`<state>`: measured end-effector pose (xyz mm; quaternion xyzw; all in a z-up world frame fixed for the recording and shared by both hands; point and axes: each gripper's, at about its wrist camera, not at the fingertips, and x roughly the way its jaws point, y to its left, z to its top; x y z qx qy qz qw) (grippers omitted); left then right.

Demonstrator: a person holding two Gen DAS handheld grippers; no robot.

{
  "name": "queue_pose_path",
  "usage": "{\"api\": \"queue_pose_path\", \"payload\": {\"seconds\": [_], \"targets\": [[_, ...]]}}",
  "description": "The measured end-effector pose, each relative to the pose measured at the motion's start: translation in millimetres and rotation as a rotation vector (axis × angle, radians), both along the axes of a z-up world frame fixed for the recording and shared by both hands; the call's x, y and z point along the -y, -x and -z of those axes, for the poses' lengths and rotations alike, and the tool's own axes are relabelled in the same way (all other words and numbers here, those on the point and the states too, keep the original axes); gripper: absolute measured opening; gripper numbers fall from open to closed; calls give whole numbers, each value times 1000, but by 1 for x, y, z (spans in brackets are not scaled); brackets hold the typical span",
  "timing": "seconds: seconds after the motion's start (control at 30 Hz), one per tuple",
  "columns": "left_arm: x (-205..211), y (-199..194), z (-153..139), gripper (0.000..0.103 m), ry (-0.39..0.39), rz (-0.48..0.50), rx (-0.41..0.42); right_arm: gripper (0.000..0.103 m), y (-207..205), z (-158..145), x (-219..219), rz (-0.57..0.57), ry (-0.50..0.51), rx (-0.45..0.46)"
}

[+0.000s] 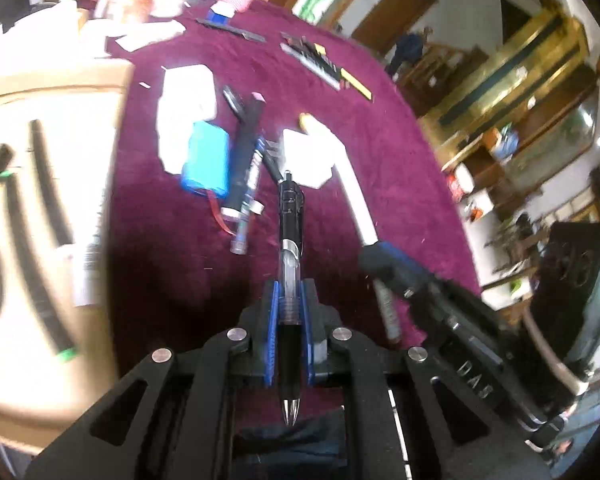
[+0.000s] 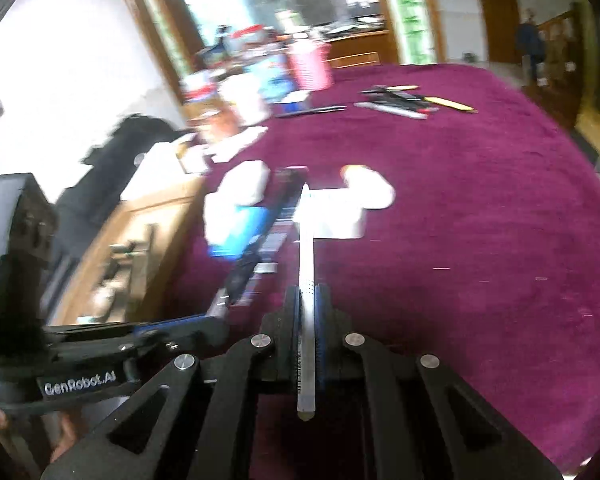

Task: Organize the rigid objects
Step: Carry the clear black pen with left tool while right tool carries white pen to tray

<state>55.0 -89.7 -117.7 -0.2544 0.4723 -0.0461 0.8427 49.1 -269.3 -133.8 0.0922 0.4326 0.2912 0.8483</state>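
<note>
- The left gripper [image 1: 291, 300] is clenched on a black retractable pen [image 1: 289, 248]; its blue pads pinch the clear barrel, the metal tip points back toward the camera, and the clip end reaches toward 12 o'clock over the maroon tablecloth [image 1: 380, 120].
- The right gripper [image 2: 308, 300] is clamped on a slim white pen [image 2: 306, 264], which runs straight toward 12 o'clock; its near end sticks out behind the pads.
- From the left wrist camera, the right gripper shows at 3 o'clock, its pen partly hidden by the fingers.
- Beyond the black pen, at 11 o'clock, lies a heap: a blue battery pack [image 1: 206, 162] with a red lead, a black marker [image 1: 246, 148] and white boxes [image 1: 188, 108]. Blur makes the smaller pieces hard to name.
- A cardboard box [image 1: 48, 200] fills the 9 o'clock side, cut off by the frame's edge; dark sticks lie inside it.
- Near the cloth's far edge, at 1 o'clock, a row of pens and pencils [image 1: 324, 66] lies side by side, too smeared to count.
- The right wrist view is badly motion-blurred, and the clutter behind the table cannot be made out.
</note>
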Motion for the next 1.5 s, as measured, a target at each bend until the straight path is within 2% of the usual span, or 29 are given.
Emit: {"api": "queue_pose_path", "payload": {"seconds": [0.07,0.17,0.33,0.47,0.67,0.77,0.9,1.0,1.07,1.5], "targets": [[-19,13,-12,8,18,-39,19,7,8,-9,-19,-60,-34,21],[-50,29,-23,8,44,-92,26,7,11,-11,-49,-146,-94,-23],[-96,53,-35,8,30,-188,55,7,12,-6,-109,-261,-101,-60],[-134,65,-31,8,14,-271,41,7,5,2,-144,-303,-77,-88],[-178,62,-13,8,11,-342,5,7,-14,11,-178,-309,-23,-98],[-195,57,-11,8,-3,-355,-6,7,-25,15,-190,-315,6,-111],[-211,39,-6,8,-33,-326,-25,7,-35,18,-204,-318,52,-96],[-222,24,9,8,-14,-299,-80,7,-45,23,-212,-318,74,-116],[-224,16,15,8,-44,-287,-95,7,-49,26,-216,-316,90,-119],[-239,-2,36,8,-99,-268,-156,7,-59,35,-235,-326,166,-136]]}}
